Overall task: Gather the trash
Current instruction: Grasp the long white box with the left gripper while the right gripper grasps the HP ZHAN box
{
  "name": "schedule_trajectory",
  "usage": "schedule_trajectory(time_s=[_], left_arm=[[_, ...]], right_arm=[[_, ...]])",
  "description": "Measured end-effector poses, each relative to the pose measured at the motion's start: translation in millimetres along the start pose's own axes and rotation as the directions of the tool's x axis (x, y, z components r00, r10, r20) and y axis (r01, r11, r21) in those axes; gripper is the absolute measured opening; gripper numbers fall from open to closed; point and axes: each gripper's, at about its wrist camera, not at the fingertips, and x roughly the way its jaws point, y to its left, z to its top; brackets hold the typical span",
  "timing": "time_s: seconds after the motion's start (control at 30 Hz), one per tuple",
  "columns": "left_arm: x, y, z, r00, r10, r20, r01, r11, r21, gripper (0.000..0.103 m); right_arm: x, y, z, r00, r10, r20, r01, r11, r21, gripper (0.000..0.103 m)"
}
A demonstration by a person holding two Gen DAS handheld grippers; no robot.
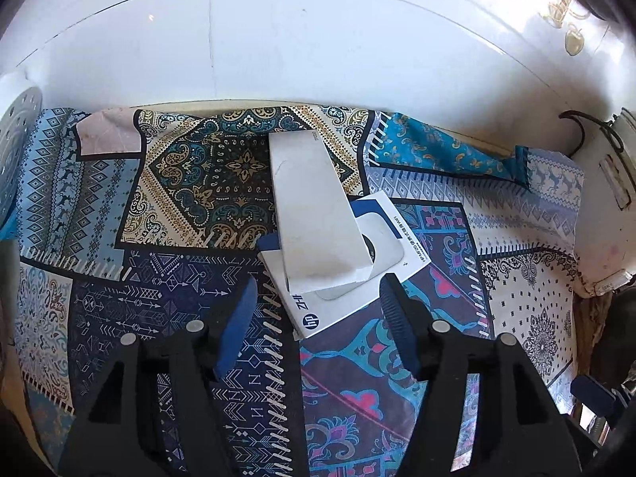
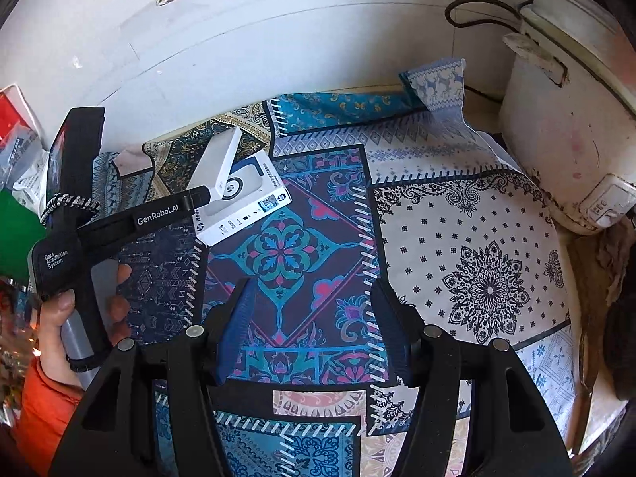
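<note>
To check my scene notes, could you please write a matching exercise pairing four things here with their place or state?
Things:
1. HP box
2. rice cooker
3. left gripper
4. patchwork cloth

Places or states:
a. covers the table
b. open, close to the box
c. lid flap raised
d. stands at the far right by the wall

Pairs: 1-c, 2-d, 3-b, 4-a

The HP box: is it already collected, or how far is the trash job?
Nothing looks collected yet. The HP box lies open on the tablecloth. The left gripper, jaws open, is just short of it; the right gripper hangs open and empty. Grasping and binning are left.
</note>
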Motion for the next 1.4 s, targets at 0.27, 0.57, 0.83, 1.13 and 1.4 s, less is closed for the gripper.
schedule_trajectory(time_s=[0.27,0.57,0.83,1.13,1.4], left_arm=[[33,-10,13,0.999,0.040,-0.032,-0.039,0.999,0.016,0.065],[5,14,6,0.998,0.021,0.052,-0.022,1.000,0.022,0.050],[-62,91,-14,0.990,0.060,0.127,-0.053,0.997,-0.057,0.050],[-91,147,-47,0.988,0.095,0.125,-0.081,0.990,-0.117,0.050],[-91,163,-55,0.990,0.079,0.115,-0.065,0.991,-0.115,0.050]], right_arm=[[4,-9,-5,1.000,-0.020,-0.024,0.021,1.000,0.019,0.056],[25,2,2,0.998,0.016,-0.058,-0.014,0.999,0.029,0.056],[79,50,27,0.988,0.110,-0.112,-0.101,0.991,0.085,0.062],[136,99,73,0.996,0.029,-0.081,-0.009,0.969,0.245,0.062],[169,137,92,0.958,-0.274,-0.082,0.282,0.953,0.114,0.073]])
